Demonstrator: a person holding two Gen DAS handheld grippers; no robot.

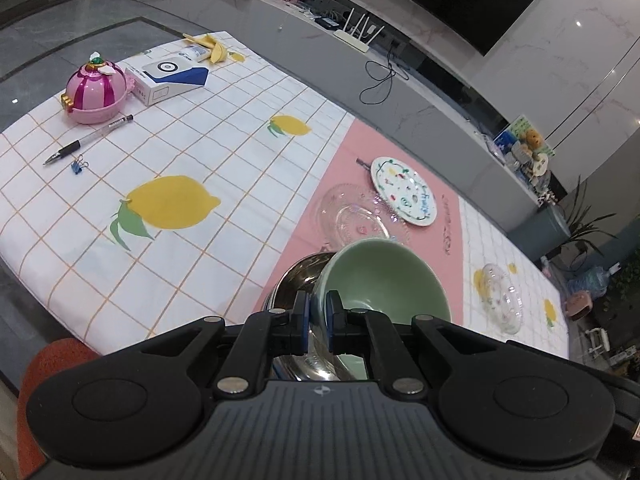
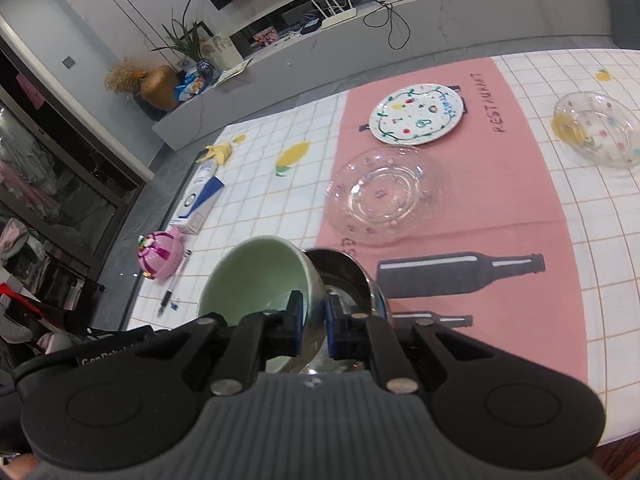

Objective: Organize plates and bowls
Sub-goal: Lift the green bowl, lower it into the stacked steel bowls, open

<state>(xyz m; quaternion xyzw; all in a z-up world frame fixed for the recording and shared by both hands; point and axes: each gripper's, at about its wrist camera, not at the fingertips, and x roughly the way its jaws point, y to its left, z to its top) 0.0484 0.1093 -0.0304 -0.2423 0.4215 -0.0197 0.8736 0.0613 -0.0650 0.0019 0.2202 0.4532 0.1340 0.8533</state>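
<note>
My left gripper [image 1: 318,310] is shut where the rim of a green bowl [image 1: 384,280] meets the rim of a steel bowl [image 1: 298,276]. One finger sits inside each bowl. The right wrist view mirrors this: my right gripper [image 2: 315,314] is shut, with a finger inside the green bowl [image 2: 256,276] and a finger inside the steel bowl [image 2: 344,276]. Both bowls tilt above the near part of the pink mat [image 2: 500,200]. Beyond them lie a clear glass plate [image 2: 380,192] and a painted white plate [image 2: 416,114]. A clear glass bowl [image 2: 596,132] stands far right.
On the lemon-print cloth [image 1: 180,152] to the left are a pink dome toy [image 1: 96,92], a white and blue box [image 1: 168,76], a pen [image 1: 88,140], a blue clip [image 1: 79,167] and a banana peel [image 1: 212,46]. A red seat [image 1: 52,364] is at the near left.
</note>
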